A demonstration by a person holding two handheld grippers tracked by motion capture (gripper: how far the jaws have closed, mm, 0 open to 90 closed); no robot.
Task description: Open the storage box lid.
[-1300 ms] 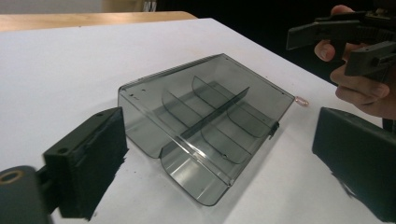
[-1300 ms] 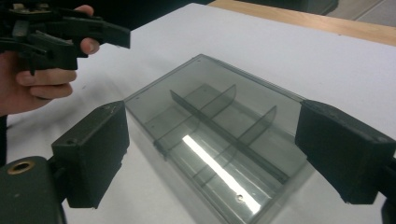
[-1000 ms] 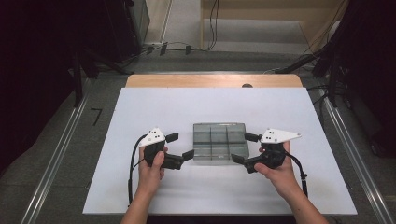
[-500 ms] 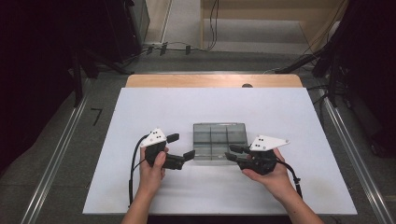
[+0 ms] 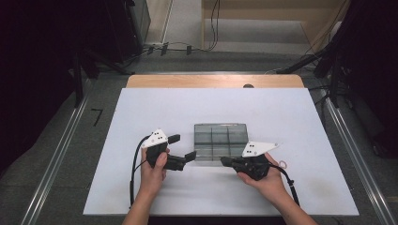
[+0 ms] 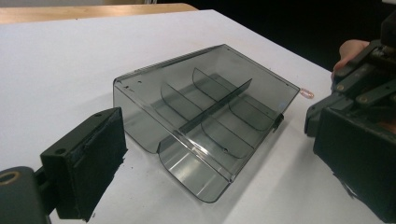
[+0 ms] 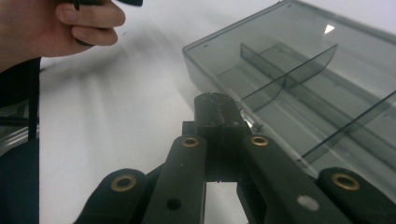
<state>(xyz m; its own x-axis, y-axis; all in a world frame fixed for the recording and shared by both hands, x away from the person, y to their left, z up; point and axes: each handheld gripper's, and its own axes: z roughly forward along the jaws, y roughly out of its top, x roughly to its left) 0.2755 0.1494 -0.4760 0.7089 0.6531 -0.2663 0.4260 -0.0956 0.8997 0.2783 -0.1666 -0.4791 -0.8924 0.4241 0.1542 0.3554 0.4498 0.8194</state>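
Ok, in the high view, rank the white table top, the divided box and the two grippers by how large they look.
1. White table top, by far.
2. Divided box.
3. Left gripper and right gripper: both look smaller than the box and about alike, so I won't rank them.

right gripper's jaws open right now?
No. In the right gripper view the right gripper has its jaws pressed together, just short of the smoky organizer box.

Table [image 5: 155, 103] is covered by a white sheet — bare wood strip is left exposed along the far edge. One item is seen lying directly on the sheet: smoked transparent divided box [image 5: 220, 140], near the middle, slightly toward the near side. Internal partitions can be seen — compartments look empty. A small ring-like object [image 5: 283, 164] is seen just right of it.
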